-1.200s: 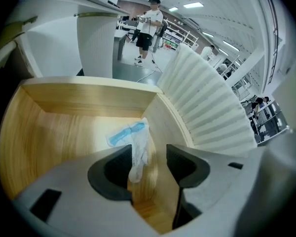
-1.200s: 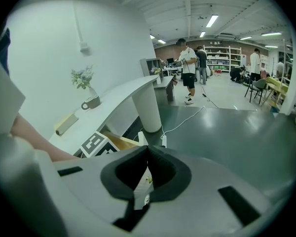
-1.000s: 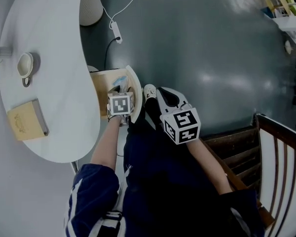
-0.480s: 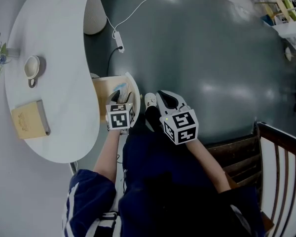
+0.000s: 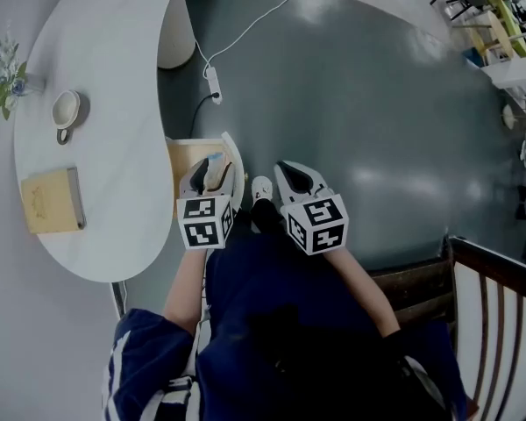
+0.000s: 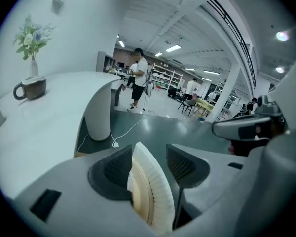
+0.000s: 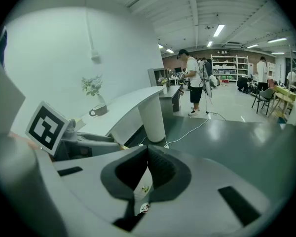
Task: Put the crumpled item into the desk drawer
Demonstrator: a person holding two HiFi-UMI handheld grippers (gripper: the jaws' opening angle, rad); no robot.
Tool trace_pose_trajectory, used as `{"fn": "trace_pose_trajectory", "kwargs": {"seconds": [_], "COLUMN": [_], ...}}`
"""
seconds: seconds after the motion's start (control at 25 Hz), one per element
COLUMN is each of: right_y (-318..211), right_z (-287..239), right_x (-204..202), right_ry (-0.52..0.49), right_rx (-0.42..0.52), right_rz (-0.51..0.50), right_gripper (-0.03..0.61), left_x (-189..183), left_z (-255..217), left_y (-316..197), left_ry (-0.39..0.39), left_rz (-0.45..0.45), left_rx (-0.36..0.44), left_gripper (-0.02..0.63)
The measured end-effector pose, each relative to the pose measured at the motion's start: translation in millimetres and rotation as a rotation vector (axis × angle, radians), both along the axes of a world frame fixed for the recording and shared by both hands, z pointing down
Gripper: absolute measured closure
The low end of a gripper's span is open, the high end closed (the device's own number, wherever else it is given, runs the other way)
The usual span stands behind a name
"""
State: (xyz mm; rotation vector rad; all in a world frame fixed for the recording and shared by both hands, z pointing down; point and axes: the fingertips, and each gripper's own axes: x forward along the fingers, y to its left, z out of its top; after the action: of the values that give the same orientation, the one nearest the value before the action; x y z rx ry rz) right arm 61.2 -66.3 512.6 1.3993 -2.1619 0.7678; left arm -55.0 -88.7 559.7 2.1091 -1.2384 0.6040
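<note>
The left gripper (image 6: 149,157) has its jaws spread around the ribbed white drawer front (image 6: 153,191) – the front lies against the left pad and clear of the right one – and the drawer (image 5: 186,152) stands open under the table (image 5: 114,147) edge. The crumpled item (image 5: 213,160) shows only as a small pale-blue lump inside the drawer, just beside those jaws. The right gripper (image 7: 147,154) hangs over the person's lap with jaws clenched on nothing – the print on the book (image 5: 51,201) near the cup (image 5: 67,110) is too small to read.
</note>
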Motion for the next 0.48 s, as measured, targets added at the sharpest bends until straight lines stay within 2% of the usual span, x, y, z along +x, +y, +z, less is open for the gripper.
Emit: {"fn": "trace_pose_trajectory", "kwargs": {"seconds": [0.48], "right_y": [-15.1], "right_z": [-34.4], "right_x": [-4.6], "right_ry": [-0.041], "right_rx": [0.104], "right_rz": [-0.023], "right_gripper": [0.572], "left_x": [-10.5], "left_z": [-89.7], "left_y": [-13.5], "left_ry": [0.005], "left_rz": [-0.030], "left_rx": [0.224], "left_gripper": [0.408]}}
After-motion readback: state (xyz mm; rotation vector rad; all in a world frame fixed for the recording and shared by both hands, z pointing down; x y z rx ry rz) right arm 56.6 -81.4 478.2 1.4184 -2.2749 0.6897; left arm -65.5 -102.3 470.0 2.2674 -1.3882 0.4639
